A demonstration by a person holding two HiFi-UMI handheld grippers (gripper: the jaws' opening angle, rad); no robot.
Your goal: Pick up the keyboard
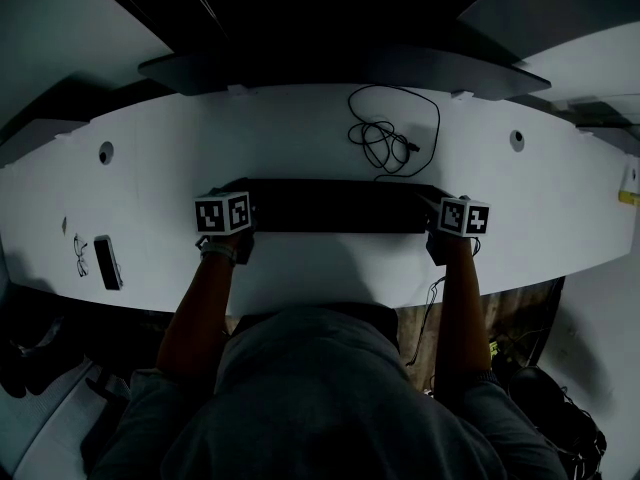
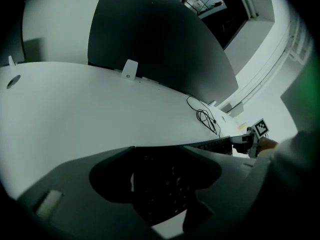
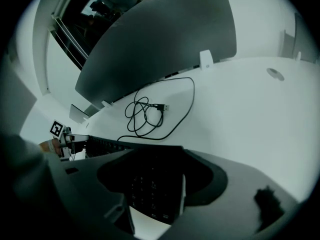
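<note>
A long black keyboard [image 1: 335,206] lies flat across the white desk [image 1: 300,133], just in front of me. My left gripper [image 1: 243,190] is at its left end and my right gripper [image 1: 433,202] at its right end. In the left gripper view the dark keys [image 2: 167,191] fill the gap between the jaws of the left gripper [image 2: 159,176], and the jaws sit against them. The right gripper view shows the same: the keyboard's end [image 3: 150,184] sits between the jaws of the right gripper [image 3: 156,194], its pale edge against one jaw.
A coiled black cable [image 1: 385,138] lies just behind the keyboard. At the desk's left end are a dark phone-like slab [image 1: 107,261] and spectacles [image 1: 80,255]. A grey divider panel [image 1: 340,68] stands along the back edge. More cables hang below the desk's front right.
</note>
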